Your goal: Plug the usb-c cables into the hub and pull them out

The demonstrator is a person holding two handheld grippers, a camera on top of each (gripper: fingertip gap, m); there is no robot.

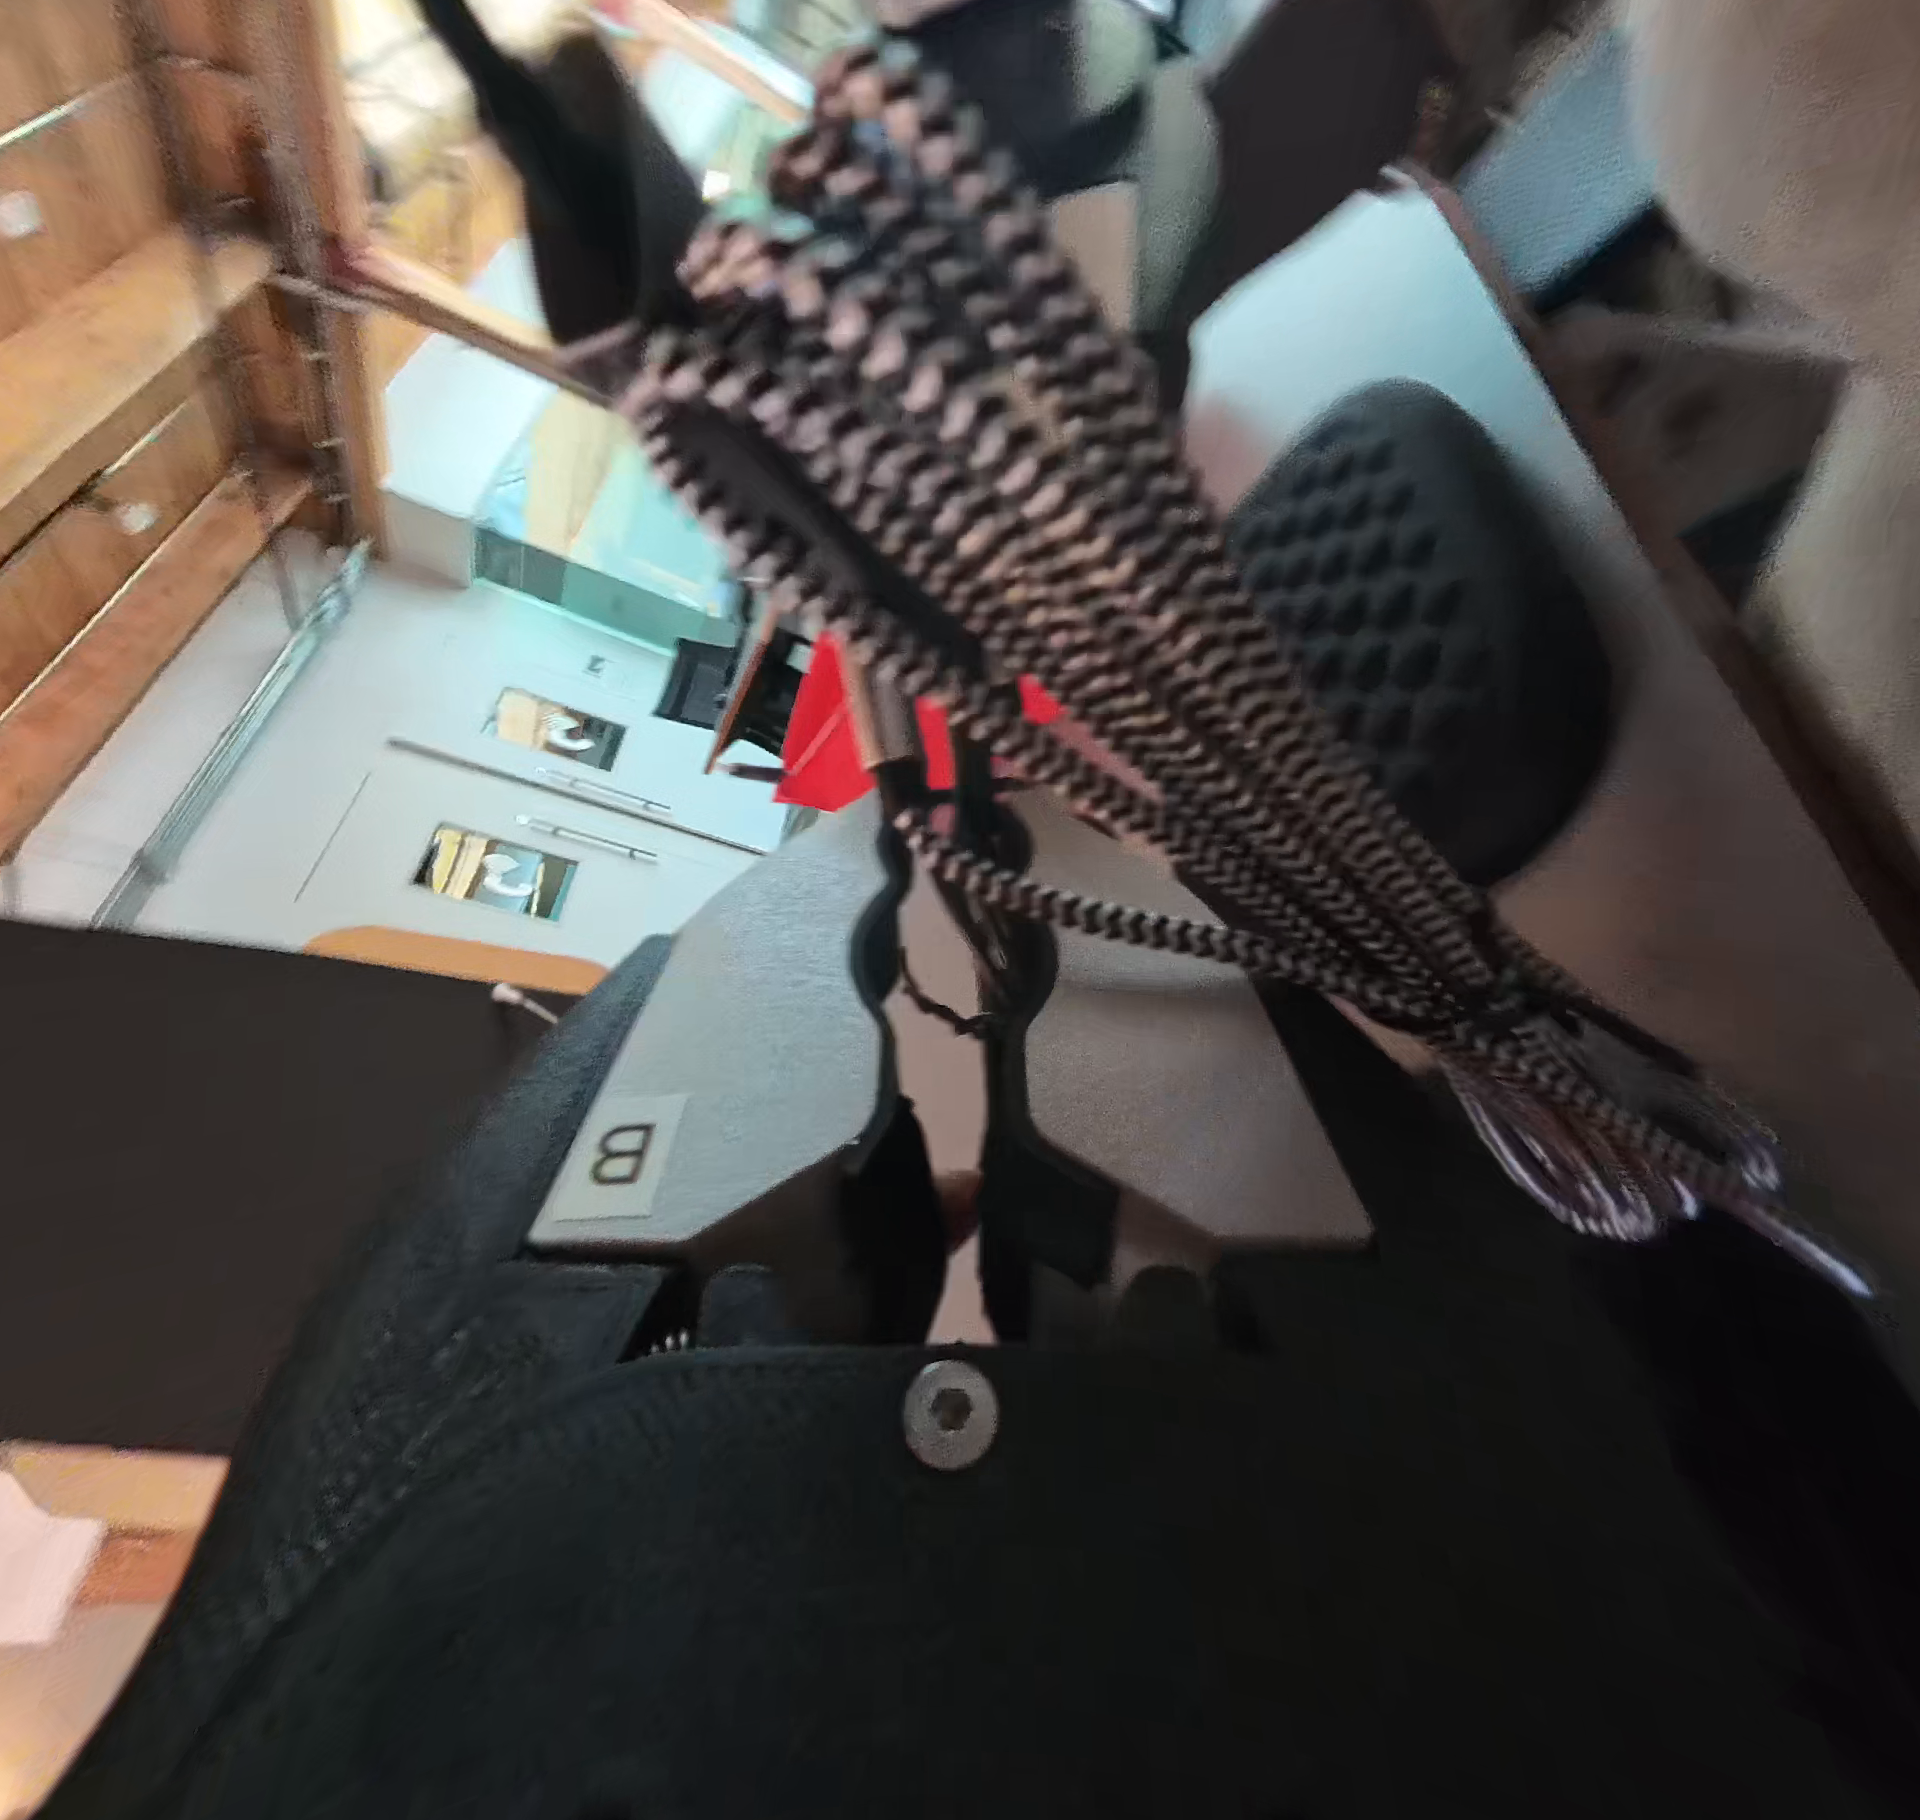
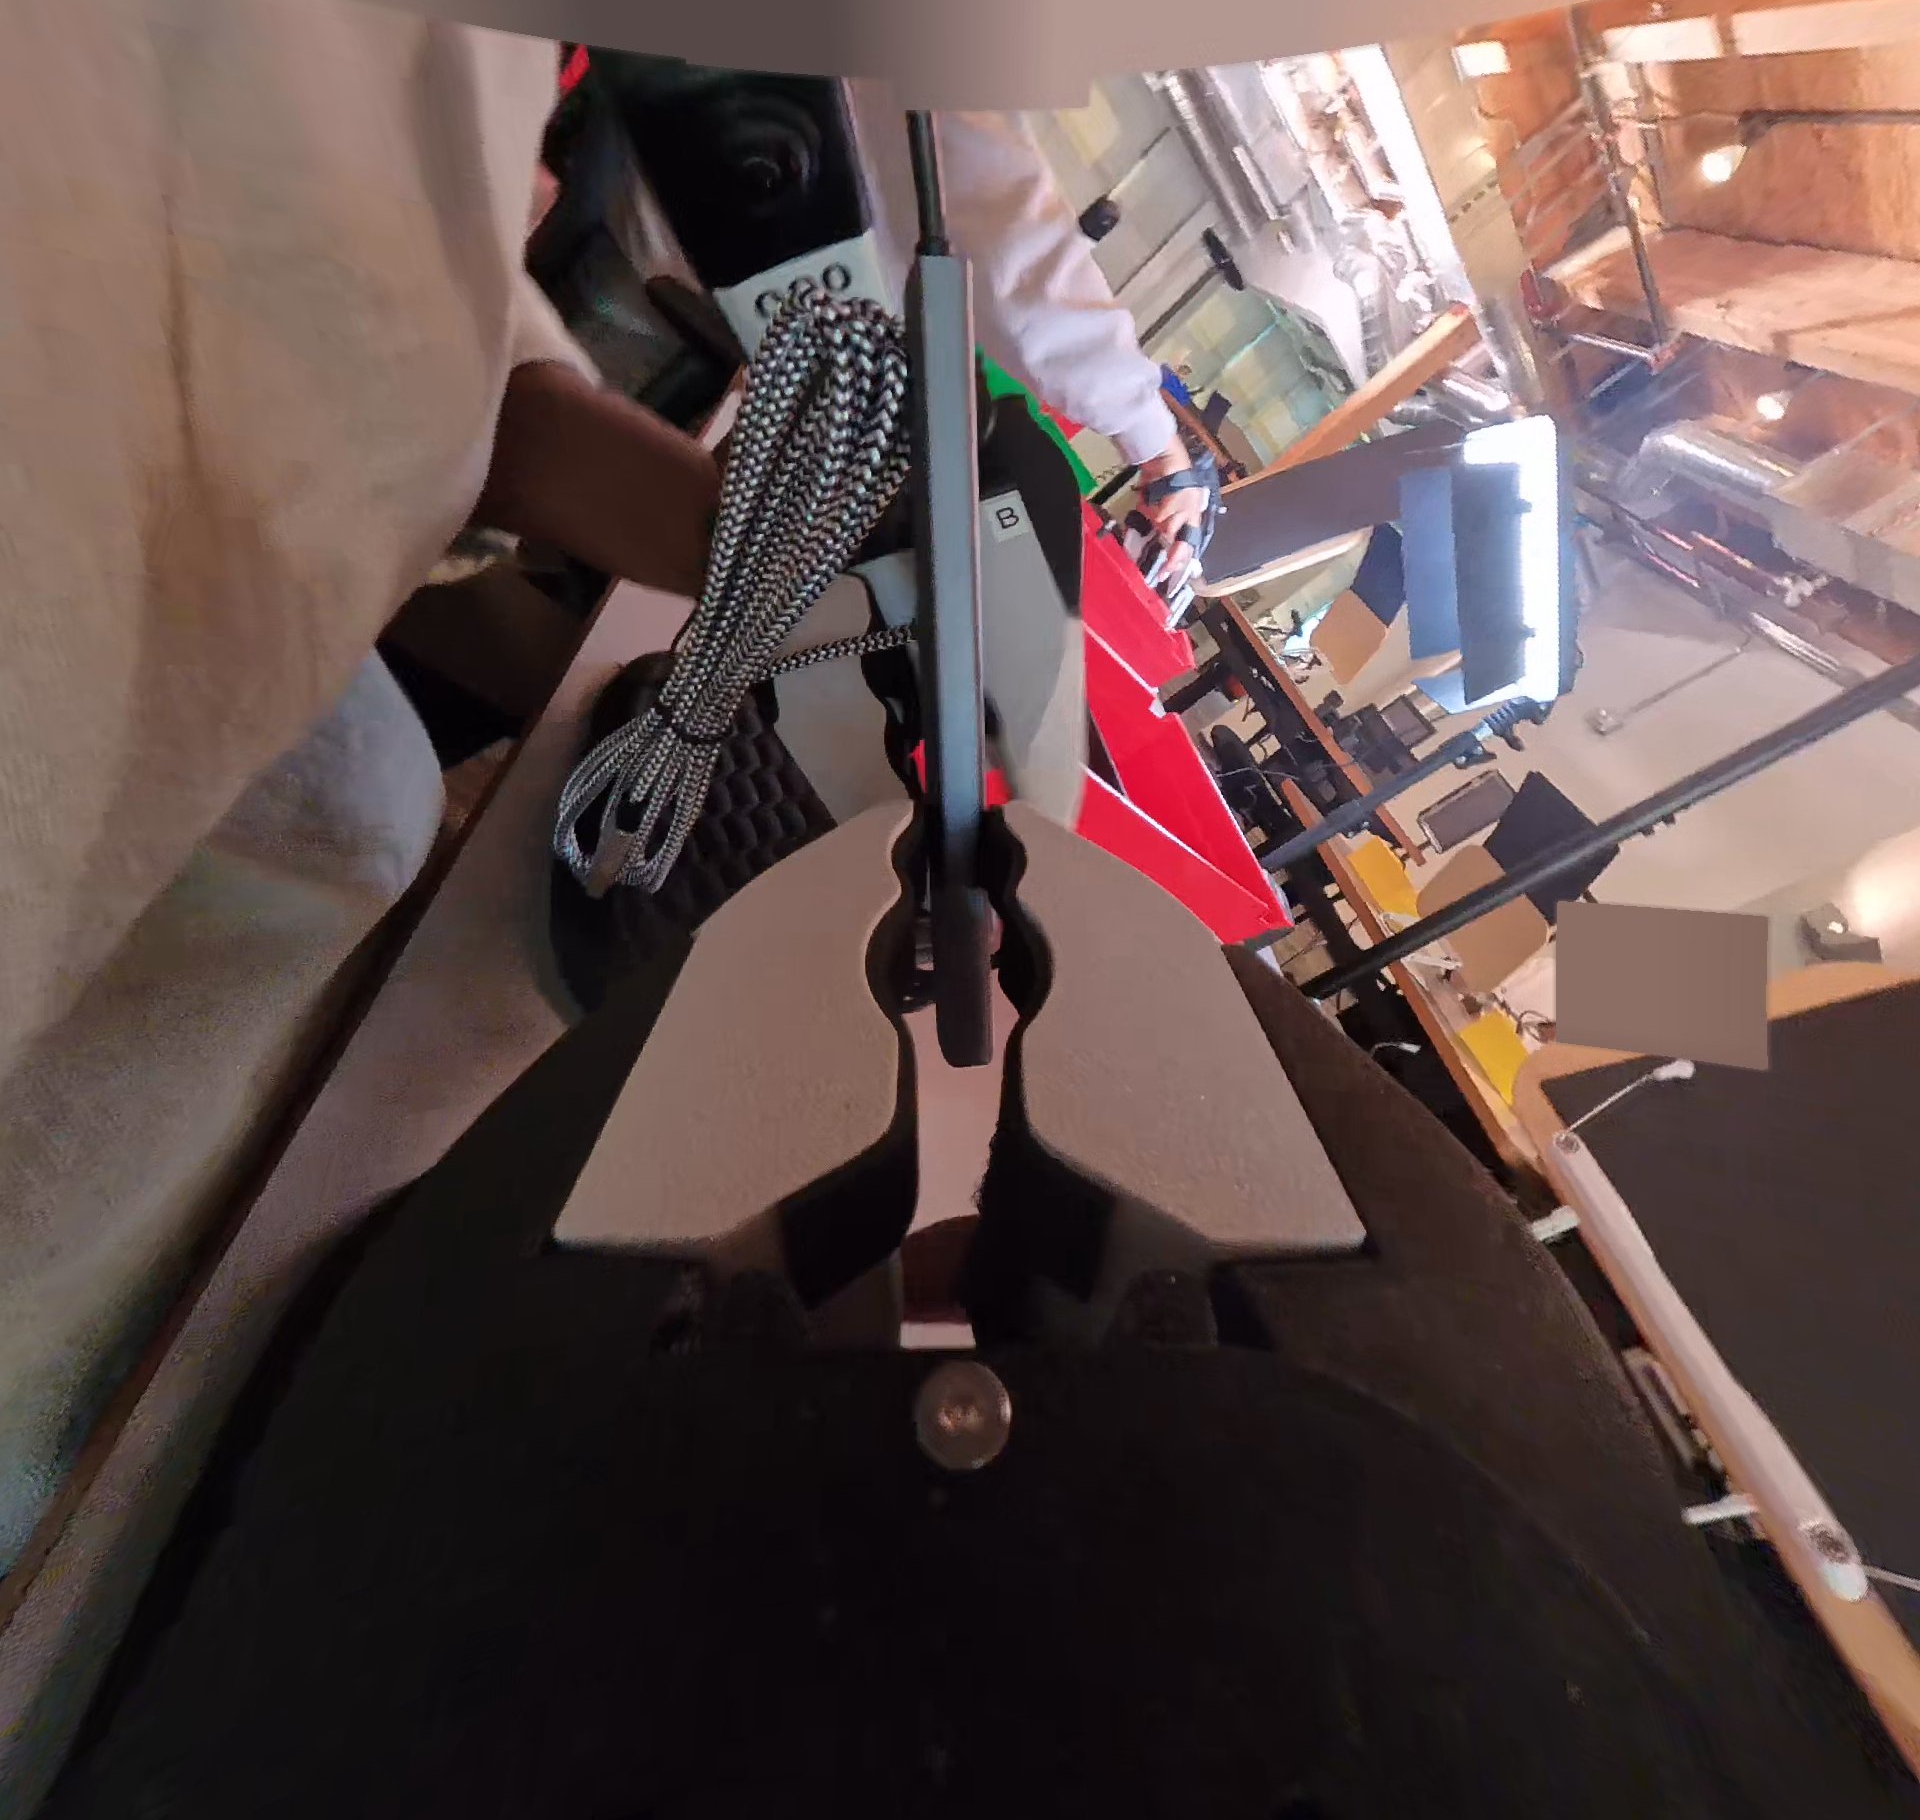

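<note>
The right claw (image 2: 961,897) grips the slim grey hub (image 2: 948,565) edge-on, lifted off the worktop. The left claw (image 1: 940,897) pinches the bundled braided cable (image 1: 997,482), apparently plugged in; pulling out remains.

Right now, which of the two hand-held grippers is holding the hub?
The right hand-held gripper: its fingers pinch the slim grey hub edge-on. The left hand-held gripper grips the braided cable instead.

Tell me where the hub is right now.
In the right wrist view, the hub stands edge-on at centre, clamped in the right hand-held gripper, with the braided cable bundle just to its left.
</note>
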